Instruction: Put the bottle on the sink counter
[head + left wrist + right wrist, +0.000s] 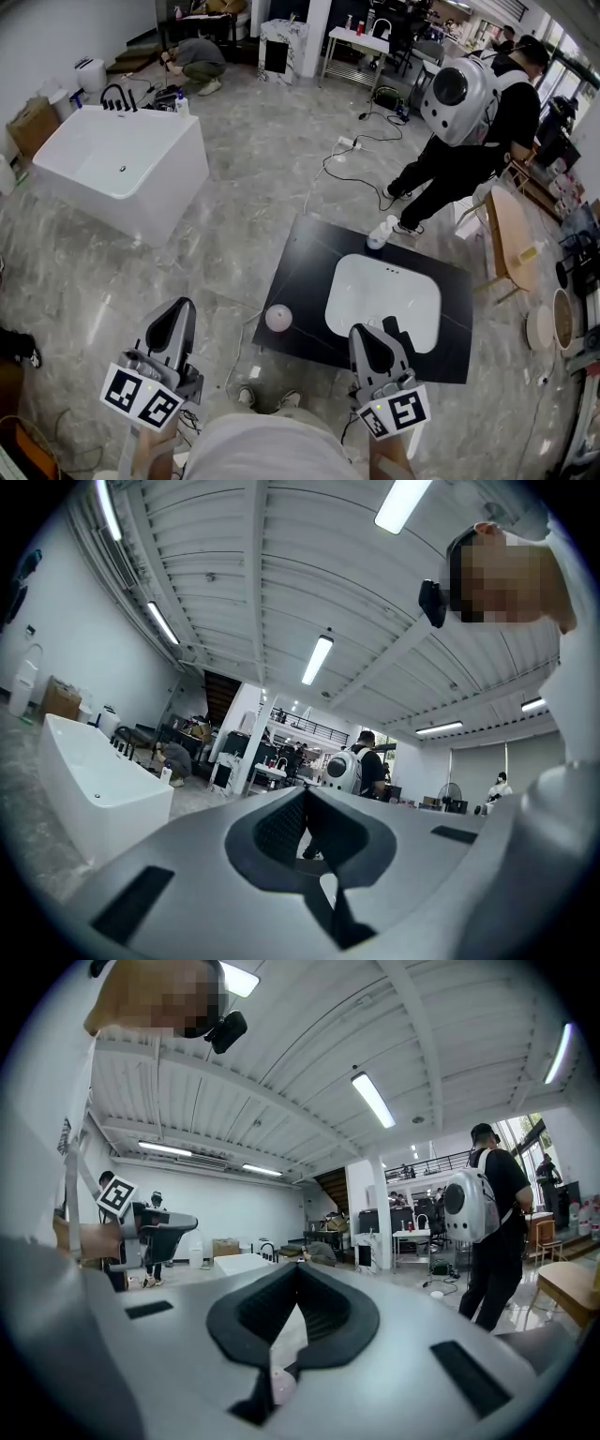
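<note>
Head view
- Left gripper [181,307]: at the lower left, above the grey floor. Jaws together, nothing between them.
- Right gripper [362,332]: at the lower right. Its tips show against the near rim of the basin [384,281]. Jaws together, nothing held.
- Bottle [380,232]: white and tilted, at the far edge of the sink counter [300,272], well apart from both grippers. Whether it rests on the counter or on the floor just behind it cannot be told.
- Sink counter: a black slab with the white basin set in it.
- Ball [278,318]: pale and round, on the near left corner of the counter.
- Bathtub [122,164]: white, at the upper left, well apart from the counter.
- Person with backpack [469,122]: standing beyond the far right corner of the counter.

Left gripper view
- Jaws: the tips meet on the centre line. The dark pads [272,832] enclose only a diamond-shaped gap.
- Contents: none; only the room shows through the gap.
- Background: the bathtub is on the left and the person with backpack is straight ahead.

Right gripper view
- Jaws: the tips are closed against each other. The pads [262,1312] leave a hollow behind the tips.
- Contents: none gripped. A pale pinkish patch shows low in the gap, too blurred to identify.
- Background: the left gripper is on the left and the person with backpack is on the right.
</note>
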